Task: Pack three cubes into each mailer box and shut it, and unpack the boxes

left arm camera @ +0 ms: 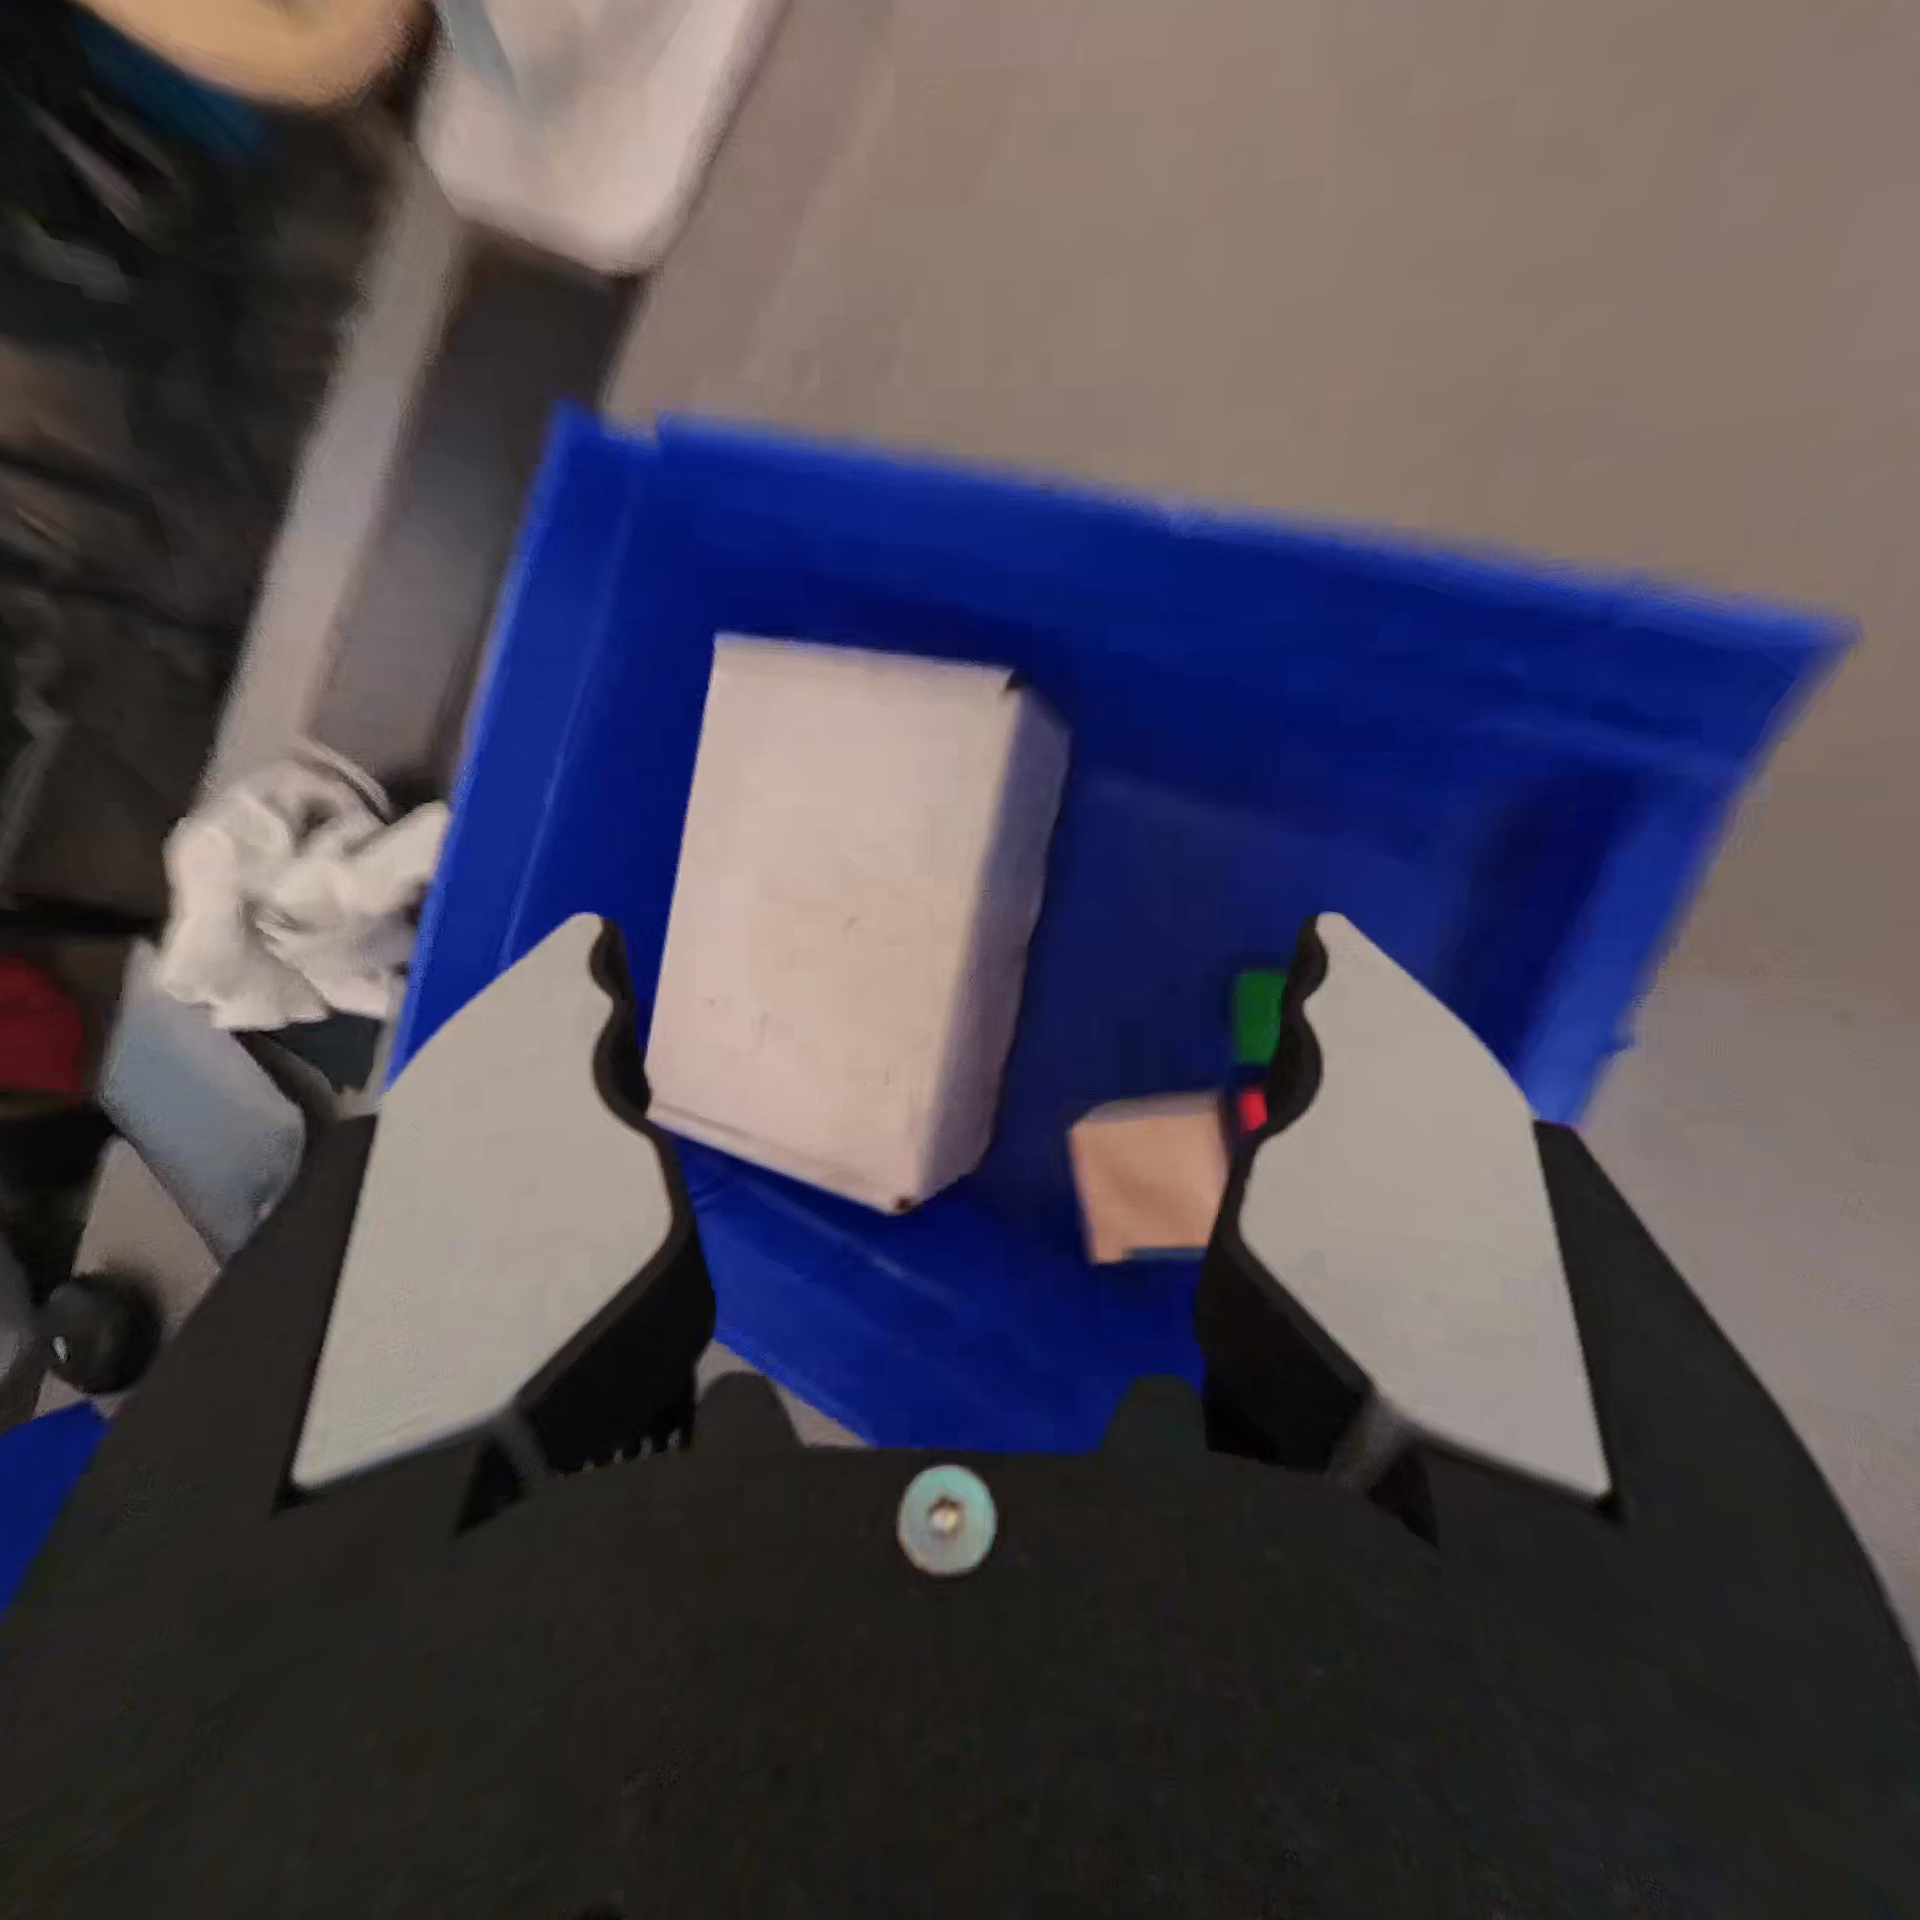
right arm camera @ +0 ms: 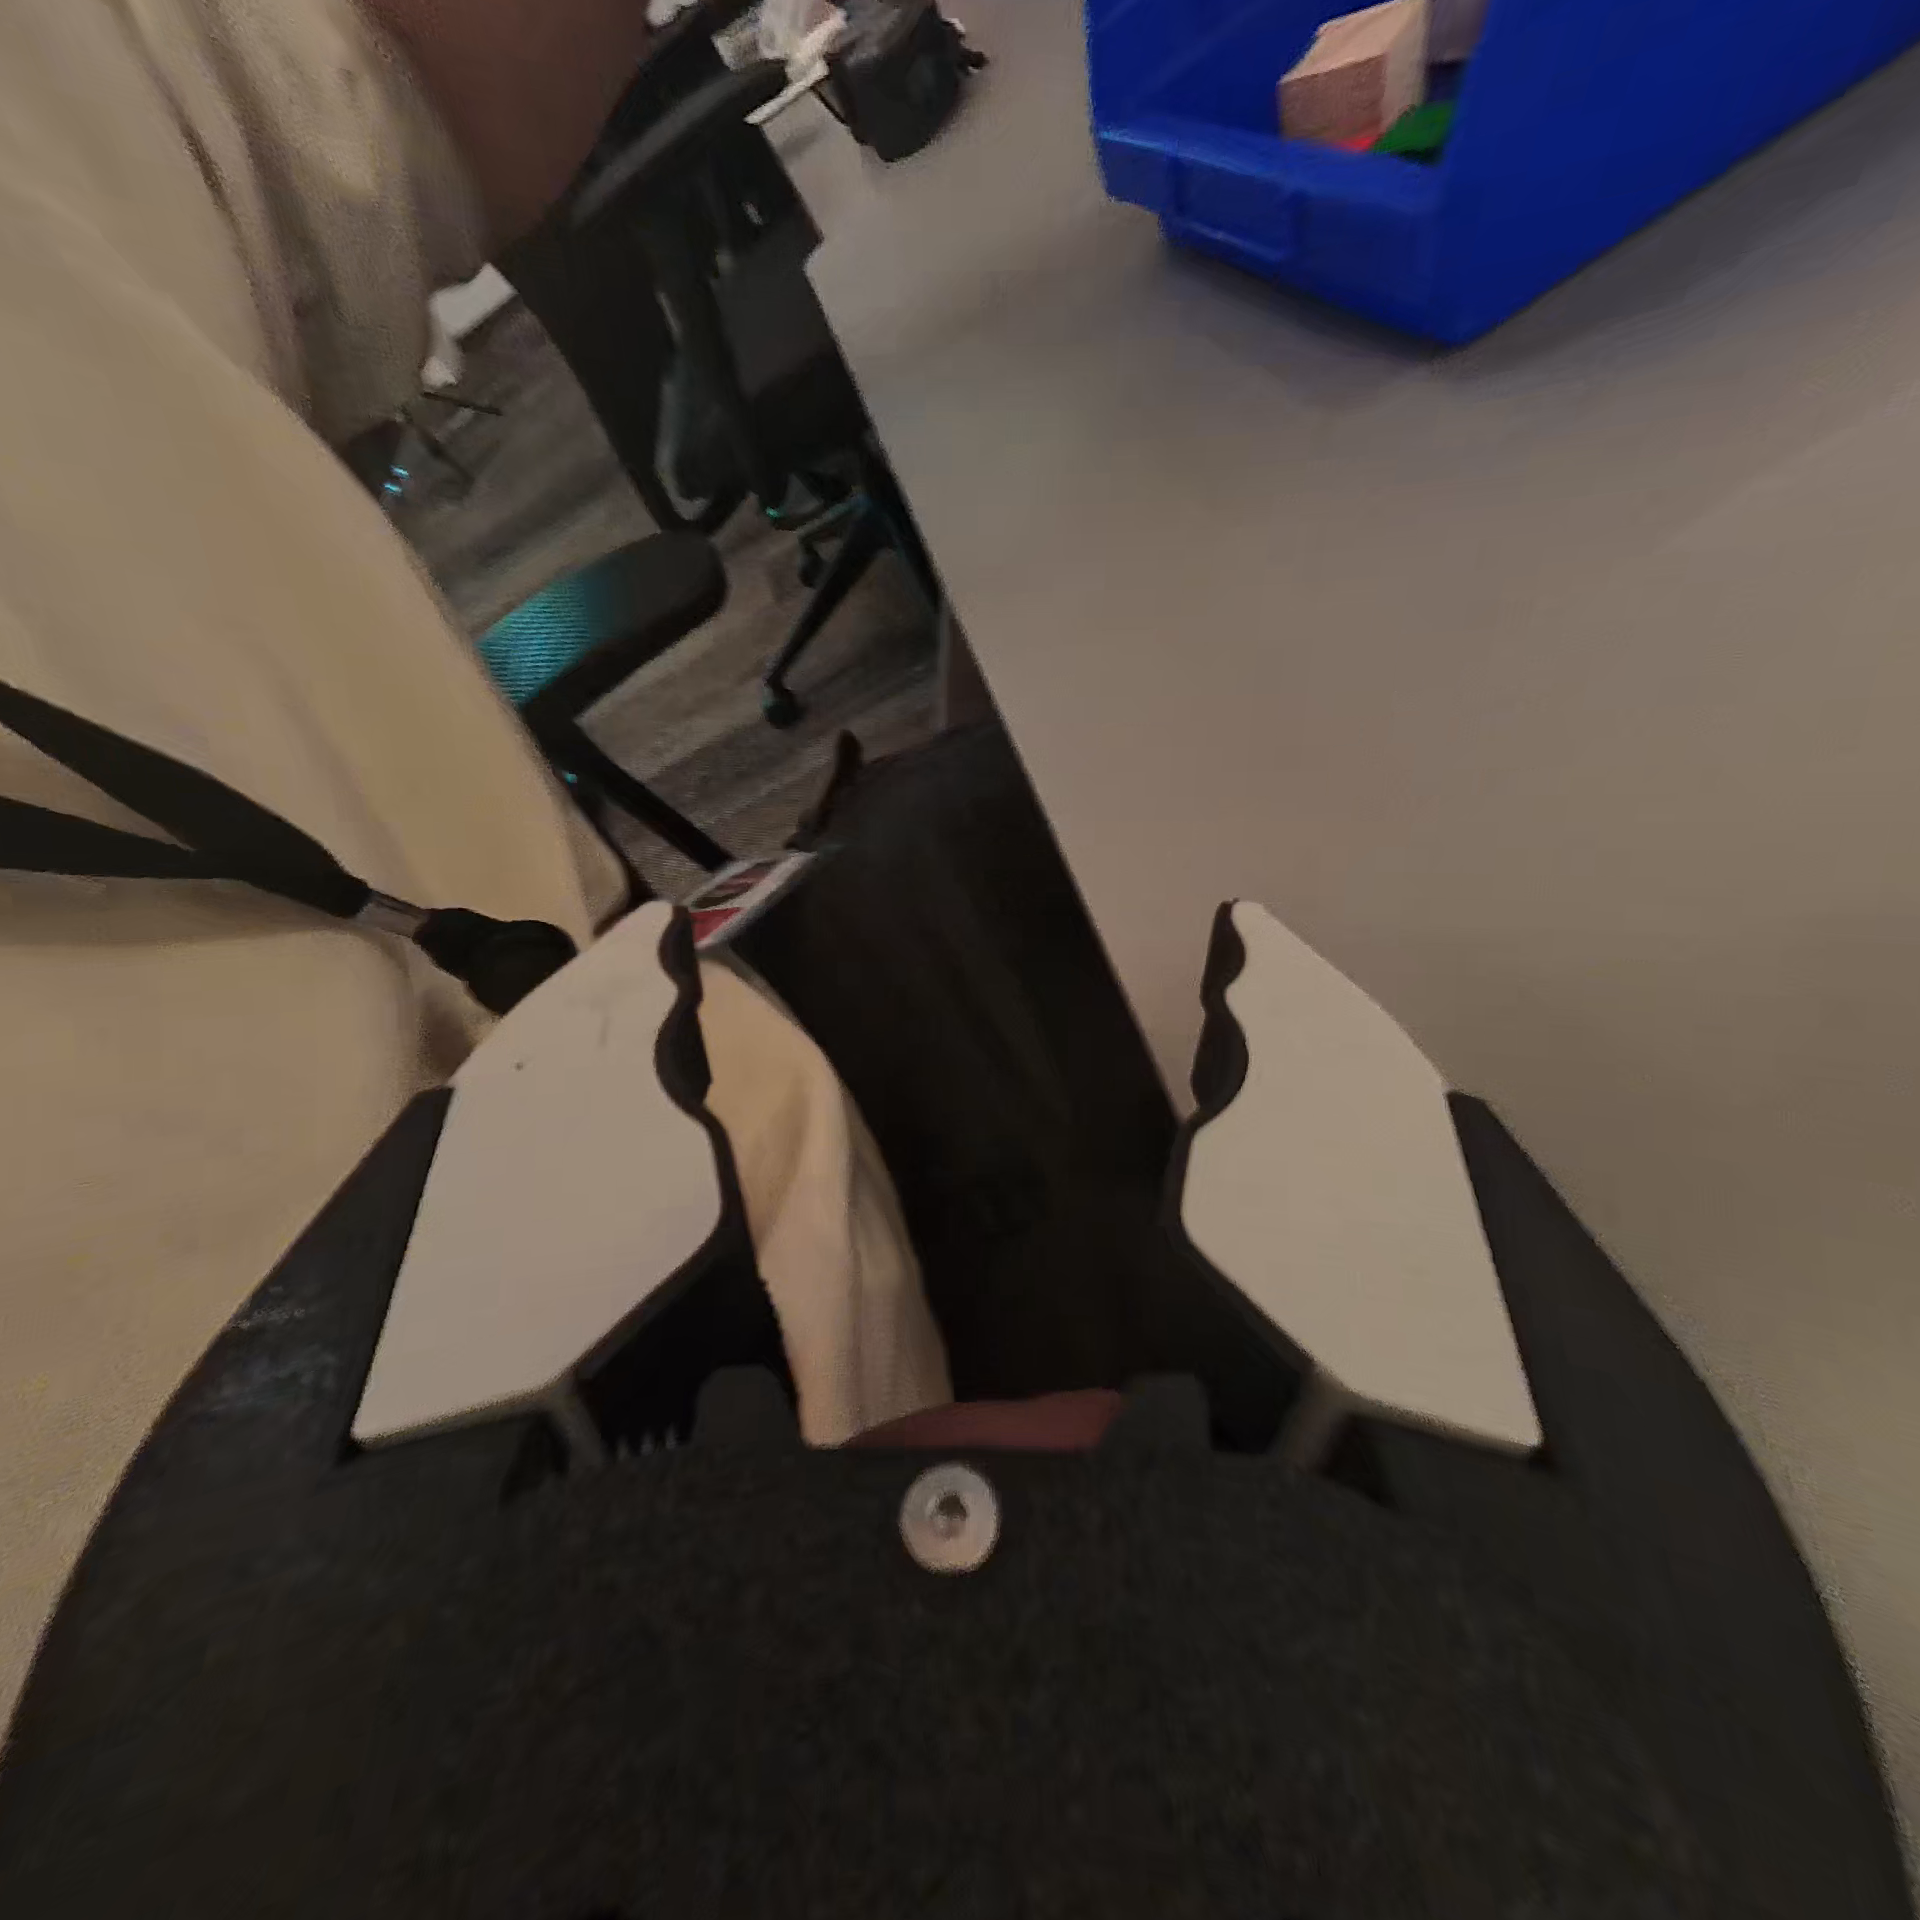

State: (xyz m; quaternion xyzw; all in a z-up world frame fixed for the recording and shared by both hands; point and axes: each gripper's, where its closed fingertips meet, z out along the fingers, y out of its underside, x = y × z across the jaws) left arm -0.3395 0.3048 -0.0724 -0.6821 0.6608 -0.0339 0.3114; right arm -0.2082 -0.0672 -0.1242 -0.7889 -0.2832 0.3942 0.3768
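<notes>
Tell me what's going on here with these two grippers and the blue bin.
A person holds both grippers, and both are open and empty. The left gripper hovers over the blue bin, where a shut white mailer box lies beside a few cubes. The right gripper waits at the grey table edge, away from the bin.

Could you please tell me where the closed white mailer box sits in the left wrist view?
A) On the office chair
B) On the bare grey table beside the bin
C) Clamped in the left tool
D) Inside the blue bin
D: the white mailer box lies shut inside the blue bin, beside a wooden cube; the left tool hangs open above it, holding nothing.
</notes>
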